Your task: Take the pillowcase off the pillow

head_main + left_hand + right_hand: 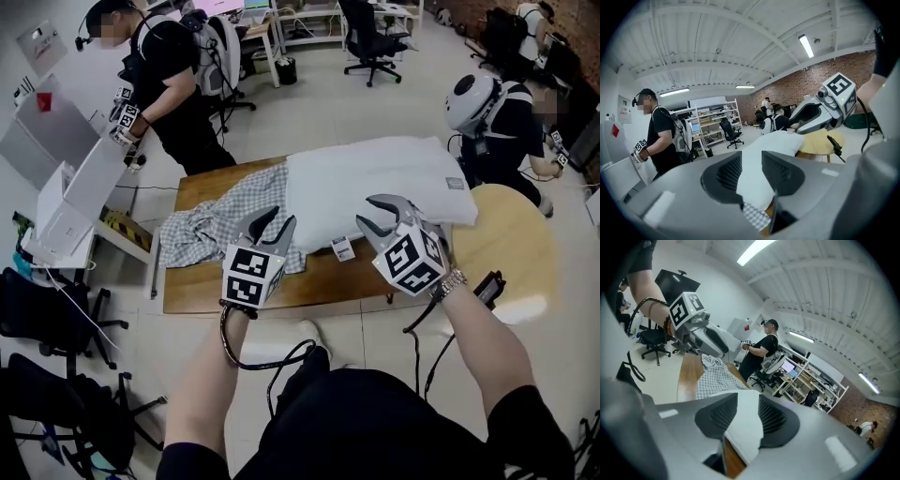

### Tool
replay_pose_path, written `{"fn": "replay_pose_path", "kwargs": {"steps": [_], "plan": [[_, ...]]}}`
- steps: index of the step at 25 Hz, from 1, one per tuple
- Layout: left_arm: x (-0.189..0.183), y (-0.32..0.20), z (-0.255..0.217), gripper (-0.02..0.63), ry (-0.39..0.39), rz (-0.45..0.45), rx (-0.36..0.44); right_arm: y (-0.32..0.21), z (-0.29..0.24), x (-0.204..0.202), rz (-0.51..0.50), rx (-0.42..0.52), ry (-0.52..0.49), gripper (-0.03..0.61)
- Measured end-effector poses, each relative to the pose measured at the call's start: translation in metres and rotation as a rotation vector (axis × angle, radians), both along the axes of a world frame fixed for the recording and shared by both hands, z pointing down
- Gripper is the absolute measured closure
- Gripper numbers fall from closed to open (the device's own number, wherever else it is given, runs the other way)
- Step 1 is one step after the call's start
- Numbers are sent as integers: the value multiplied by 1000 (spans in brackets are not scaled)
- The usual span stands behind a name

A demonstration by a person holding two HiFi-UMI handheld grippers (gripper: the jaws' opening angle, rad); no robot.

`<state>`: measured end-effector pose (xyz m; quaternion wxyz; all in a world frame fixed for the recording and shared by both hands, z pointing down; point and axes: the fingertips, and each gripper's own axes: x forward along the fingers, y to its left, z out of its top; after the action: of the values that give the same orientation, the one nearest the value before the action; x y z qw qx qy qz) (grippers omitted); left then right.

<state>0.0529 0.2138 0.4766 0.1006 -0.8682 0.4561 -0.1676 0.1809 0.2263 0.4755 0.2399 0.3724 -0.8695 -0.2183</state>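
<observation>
The white rectangular pillow (375,183) lay bare on the brown wooden worktop (197,286), its long axis running across the head view from left to right and its right end reaching toward a round pale side table (511,244). The grey-and-white checked cloth pillowcase (211,225) sat in a crumpled heap at the pillow's left end. It touched the near left corner but did not appear to wrap any part of the pillow, so the stripping looked finished or nearly so.

The left tongs (279,217) and the right tongs (366,210) hung above the near edge of the worktop, both part-way apart and empty. Each gripper view showed only the distant pillow through the gap.

The pillowcase looked thin, limp and light, and would likely bunch and drape when lifted, so a pinch on a hem or a raised fold seemed the best hold. The pillow seemed soft and bulky but light, and was best taken by a corner or its short edge.
</observation>
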Motion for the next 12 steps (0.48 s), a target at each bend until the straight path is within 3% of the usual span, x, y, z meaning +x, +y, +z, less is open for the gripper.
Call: {"fn": "replay_pose_path", "kwargs": {"steps": [3, 8, 12], "plan": [[22, 25, -1, 495, 50, -10, 35, 24, -1, 2, -2, 14, -55, 451], [28, 81, -5, 539, 119, -30, 116, 78, -6, -20, -1, 44, -187, 488], [36, 105, -9, 588, 122, -20, 144, 98, -14, -26, 21, 43, -330, 540]]}}
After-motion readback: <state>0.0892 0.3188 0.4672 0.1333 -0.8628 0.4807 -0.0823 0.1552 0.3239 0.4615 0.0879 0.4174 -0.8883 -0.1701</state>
